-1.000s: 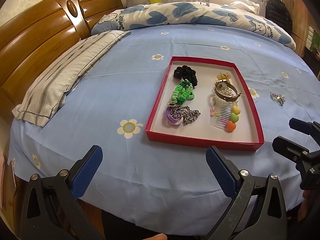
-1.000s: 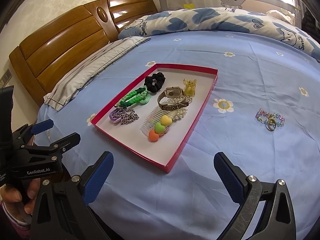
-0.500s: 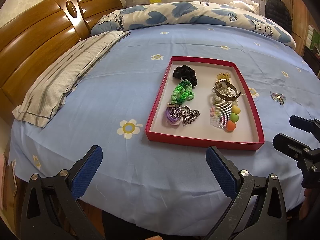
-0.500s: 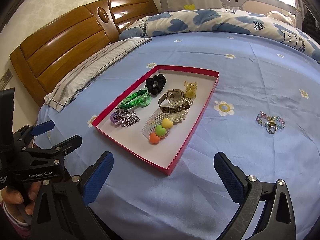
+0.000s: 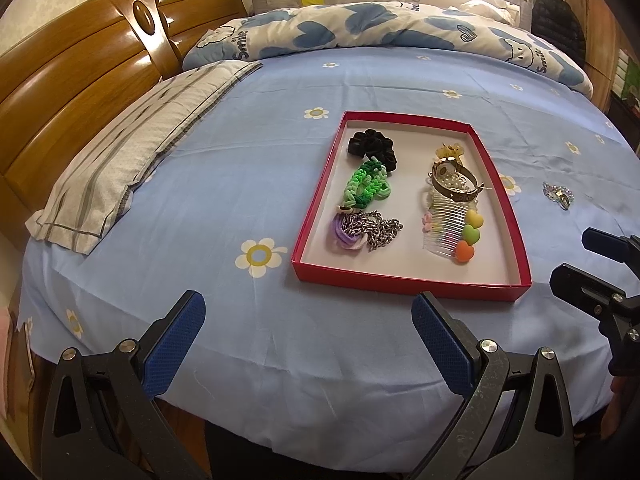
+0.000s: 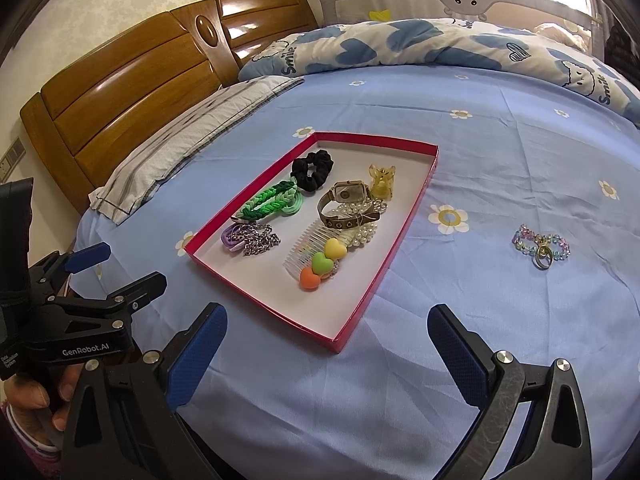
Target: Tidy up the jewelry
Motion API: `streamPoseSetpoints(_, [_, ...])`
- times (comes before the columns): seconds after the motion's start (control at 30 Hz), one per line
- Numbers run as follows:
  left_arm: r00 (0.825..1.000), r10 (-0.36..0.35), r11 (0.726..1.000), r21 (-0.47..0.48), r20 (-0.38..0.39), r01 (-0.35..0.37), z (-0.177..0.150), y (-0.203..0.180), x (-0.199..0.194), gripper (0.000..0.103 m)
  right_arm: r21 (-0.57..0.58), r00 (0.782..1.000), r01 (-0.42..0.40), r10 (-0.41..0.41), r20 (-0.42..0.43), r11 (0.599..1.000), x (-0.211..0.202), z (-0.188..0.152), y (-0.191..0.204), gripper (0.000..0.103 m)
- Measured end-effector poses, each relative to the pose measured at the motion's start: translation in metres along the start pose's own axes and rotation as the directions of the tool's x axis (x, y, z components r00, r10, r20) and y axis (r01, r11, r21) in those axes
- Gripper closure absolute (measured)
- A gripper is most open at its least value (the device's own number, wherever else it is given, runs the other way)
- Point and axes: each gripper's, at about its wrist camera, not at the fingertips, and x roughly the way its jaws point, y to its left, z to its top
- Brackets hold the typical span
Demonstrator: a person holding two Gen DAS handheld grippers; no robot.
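A shallow red tray [image 5: 412,280] lies flat on the blue flowered bed sheet [image 5: 224,184], and most of the jewelry sits inside it. Along its left side, from far to near: a black scrunchie [image 5: 370,148], a green braided band [image 5: 366,188], and a purple band tangled with a silver chain [image 5: 366,232]. Along its right side: a small amber clip [image 6: 383,184] at the far end, then a watch with a brown strap [image 6: 346,208] resting on a string of pearls, then a clear comb [image 5: 444,228] with three hearts – yellow, green, orange – at its near edge.

One piece is outside the tray: a pastel beaded bracelet [image 6: 540,246] with a metal ring, lying on the sheet to the tray's right, well apart from it.

The left gripper [image 5: 308,344] hangs over the near edge of the bed, its blue-padded fingers [image 5: 176,338] spread wide and holding nothing. The right gripper [image 6: 326,354] is likewise spread wide and empty – the tray's near corner lies ahead between its fingers. A hand [image 6: 36,398] grips the left tool's handle.

A striped pillow [image 5: 132,156], a wooden headboard [image 5: 80,76] and a heart-patterned quilt [image 5: 380,32] lie beyond.
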Motion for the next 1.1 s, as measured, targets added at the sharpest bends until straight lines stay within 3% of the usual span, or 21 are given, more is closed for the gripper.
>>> streamPoseSetpoints(1.1, [1.000,-0.006,1.000,0.012,-0.005,0.007,0.0042,-0.0040,0.0033,0.000,-0.004,1.000,-0.003,0.003,0.007,1.000,-0.0027,0.0053,-0.0007,0.002])
